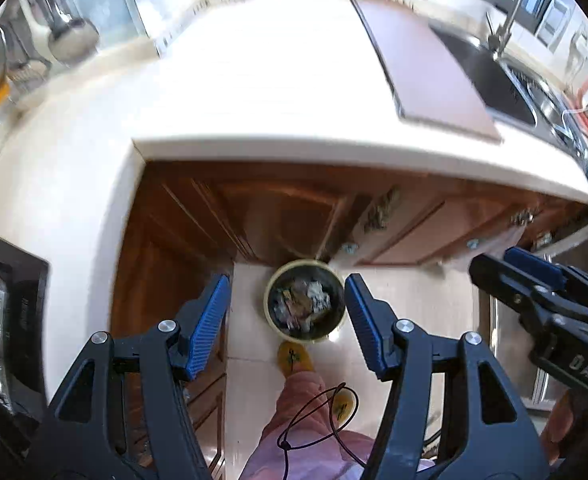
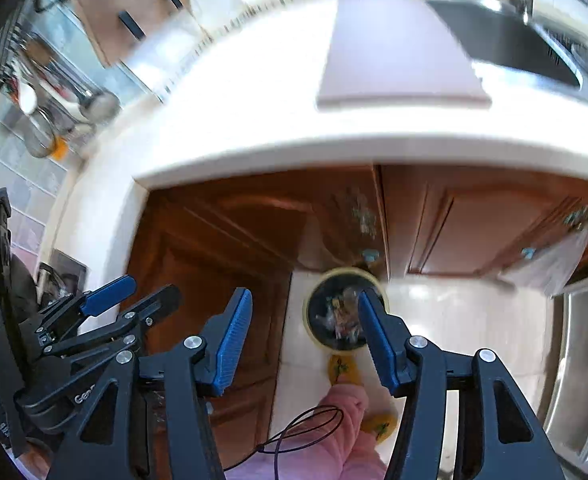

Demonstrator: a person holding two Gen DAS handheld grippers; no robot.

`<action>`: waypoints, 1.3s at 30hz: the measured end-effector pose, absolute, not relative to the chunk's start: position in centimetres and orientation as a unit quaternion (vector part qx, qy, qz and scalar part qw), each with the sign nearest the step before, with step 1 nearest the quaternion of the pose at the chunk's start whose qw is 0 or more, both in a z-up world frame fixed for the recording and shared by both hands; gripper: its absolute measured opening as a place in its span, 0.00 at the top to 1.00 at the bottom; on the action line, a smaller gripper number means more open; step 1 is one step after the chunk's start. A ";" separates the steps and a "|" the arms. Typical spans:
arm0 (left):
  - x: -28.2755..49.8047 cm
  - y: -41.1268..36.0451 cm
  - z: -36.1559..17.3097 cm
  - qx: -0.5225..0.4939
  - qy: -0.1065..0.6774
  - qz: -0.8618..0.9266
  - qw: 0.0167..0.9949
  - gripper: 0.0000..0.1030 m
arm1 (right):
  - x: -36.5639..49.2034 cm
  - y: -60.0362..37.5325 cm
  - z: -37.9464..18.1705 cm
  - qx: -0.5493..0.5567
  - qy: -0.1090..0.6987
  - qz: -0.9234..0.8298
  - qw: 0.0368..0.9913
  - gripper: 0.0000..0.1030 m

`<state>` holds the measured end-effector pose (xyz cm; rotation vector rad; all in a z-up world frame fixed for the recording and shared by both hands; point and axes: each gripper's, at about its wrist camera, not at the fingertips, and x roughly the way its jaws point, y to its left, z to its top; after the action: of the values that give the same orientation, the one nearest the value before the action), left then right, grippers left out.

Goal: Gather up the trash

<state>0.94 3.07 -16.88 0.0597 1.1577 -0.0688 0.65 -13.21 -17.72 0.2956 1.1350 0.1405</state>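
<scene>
A round cream trash bin stands on the pale floor far below, against the wooden cabinets, and holds several crumpled scraps of trash. My left gripper hangs high above it, open, with nothing between its blue pads. In the right wrist view the same bin shows between the blue pads of my right gripper, which is open and empty too. The right gripper also shows at the right edge of the left wrist view. The left gripper appears at the lower left of the right wrist view.
A white L-shaped countertop runs above the brown cabinets. On it lies a pinkish cutting board beside a steel sink with a faucet. Utensils hang at the far left. A person's pink trouser legs and yellow slippers stand by the bin.
</scene>
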 end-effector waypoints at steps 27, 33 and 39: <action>3.3 3.0 -0.3 0.002 0.431 -0.005 0.902 0.44 | 1.9 -10.5 4.7 0.079 0.383 0.040 0.919 0.19; 3.6 3.2 0.3 0.003 0.424 -0.002 0.906 0.44 | 3.1 -9.8 5.0 0.076 0.380 0.043 0.921 0.18; 4.0 3.3 0.4 0.003 0.423 0.001 0.906 0.44 | 4.1 -9.2 5.0 0.072 0.377 0.041 0.923 0.18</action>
<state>3.96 3.31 0.38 0.0069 0.8726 0.0030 4.11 -9.17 5.00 0.1472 0.7737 0.0842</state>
